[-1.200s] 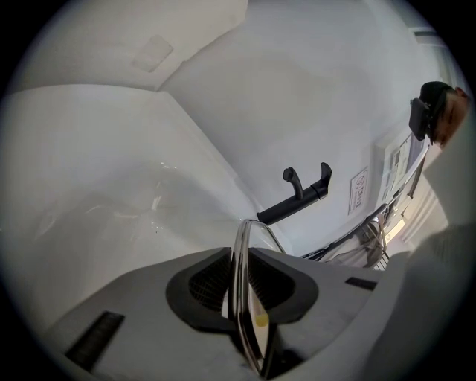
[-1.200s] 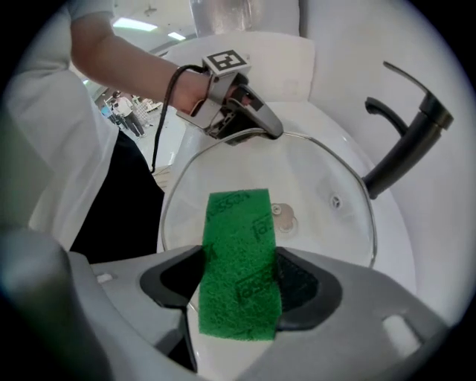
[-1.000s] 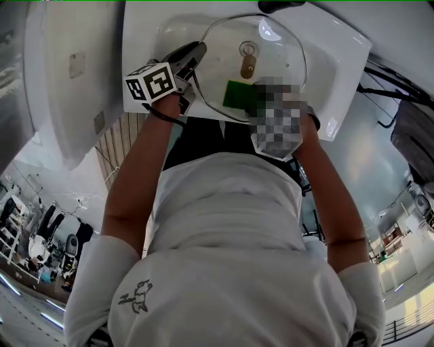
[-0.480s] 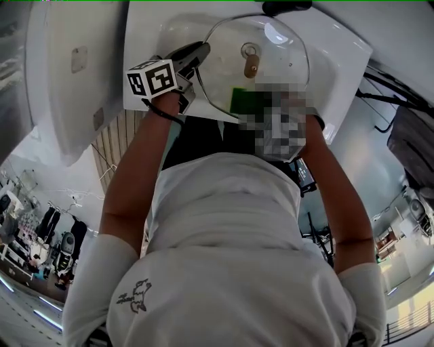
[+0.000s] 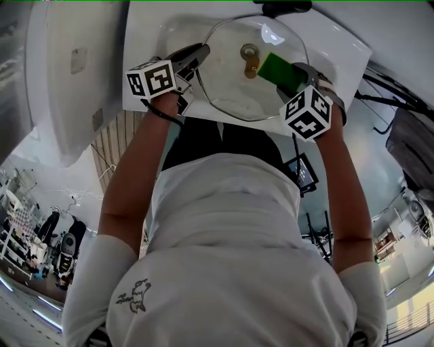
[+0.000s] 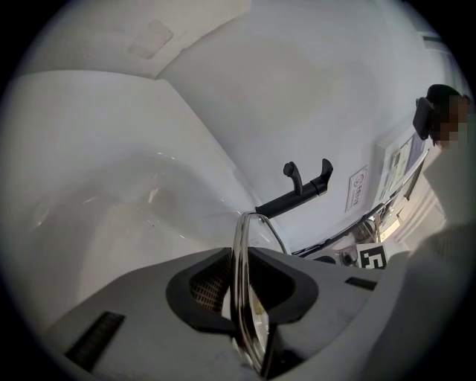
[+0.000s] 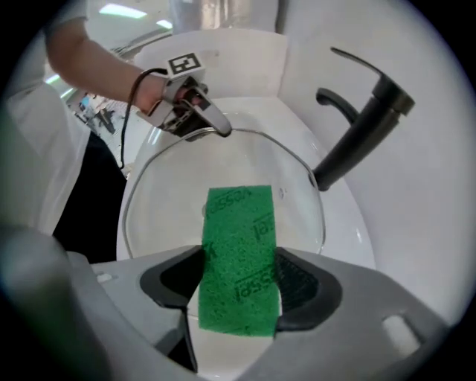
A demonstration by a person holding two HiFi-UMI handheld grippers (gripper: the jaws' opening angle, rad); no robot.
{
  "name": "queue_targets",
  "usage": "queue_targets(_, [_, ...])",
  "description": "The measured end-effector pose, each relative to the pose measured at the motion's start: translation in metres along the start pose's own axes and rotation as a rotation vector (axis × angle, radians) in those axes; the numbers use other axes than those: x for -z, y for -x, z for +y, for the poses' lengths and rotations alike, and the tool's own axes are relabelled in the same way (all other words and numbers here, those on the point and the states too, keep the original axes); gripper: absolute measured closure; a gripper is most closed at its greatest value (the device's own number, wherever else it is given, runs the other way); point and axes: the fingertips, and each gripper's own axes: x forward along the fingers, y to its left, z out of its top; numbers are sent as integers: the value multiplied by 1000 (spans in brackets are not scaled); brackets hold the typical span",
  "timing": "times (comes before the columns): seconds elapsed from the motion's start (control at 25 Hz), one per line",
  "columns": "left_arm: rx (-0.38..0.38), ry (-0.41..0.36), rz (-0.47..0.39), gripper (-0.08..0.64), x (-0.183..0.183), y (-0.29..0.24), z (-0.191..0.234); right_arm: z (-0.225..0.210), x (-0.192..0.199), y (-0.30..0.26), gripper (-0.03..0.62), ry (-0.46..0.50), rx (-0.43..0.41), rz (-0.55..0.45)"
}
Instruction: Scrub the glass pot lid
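The round glass pot lid point(image 5: 234, 78) with a brass-coloured knob point(image 5: 249, 59) is tilted over the white sink basin point(image 5: 339, 61). My left gripper point(image 5: 196, 54) is shut on the lid's metal rim at its left edge. In the left gripper view the rim point(image 6: 239, 257) runs edge-on between the pads of the left gripper point(image 6: 242, 294). My right gripper point(image 5: 293, 73) is shut on a green scouring pad point(image 5: 273, 67), which lies on the glass just right of the knob. In the right gripper view the pad point(image 7: 239, 253) sticks out past the right gripper point(image 7: 239, 286) over the lid point(image 7: 171, 201).
A black lever tap point(image 7: 361, 123) stands at the far side of the basin, its top also seen in the head view point(image 5: 285, 7). The person's torso and both forearms fill the lower half of the head view. A white panel point(image 5: 68, 74) hangs at the left.
The right gripper has carried the green pad across the glass, from the lid's near edge to the far right beside the knob. The left gripper and lid have stayed put.
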Motion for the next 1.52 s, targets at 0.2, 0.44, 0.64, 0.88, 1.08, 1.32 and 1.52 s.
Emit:
queue_targets(0.2, [14,31,5,497,3,-2,-3,16,-17,-19,296,-146,-8,-15])
queue_targets(0.44, [-6,23,-5,497,3,-1,1,55,-76,-30,296,-107,-52,-101])
queue_targets(0.64, [-3,11,-7,497,0,0,0,96,-110,-19,295,25,-180,-227])
queue_targets(0.88, [1,-3,-2,497,-1,0,0,117,-75,-6,295,152,-300,-180])
queue_targets(1.08, [7,0,26,497,1,-1,0,117,-57,-14,296,151,-330,-141])
queue_targets(1.32, [21,7,62,497,5,-2,-3,71,-54,-24,296,133,-210,-99])
queue_targets(1.52, [18,2,61,497,4,-3,-2,26,-47,-16,296,172,-120,-102])
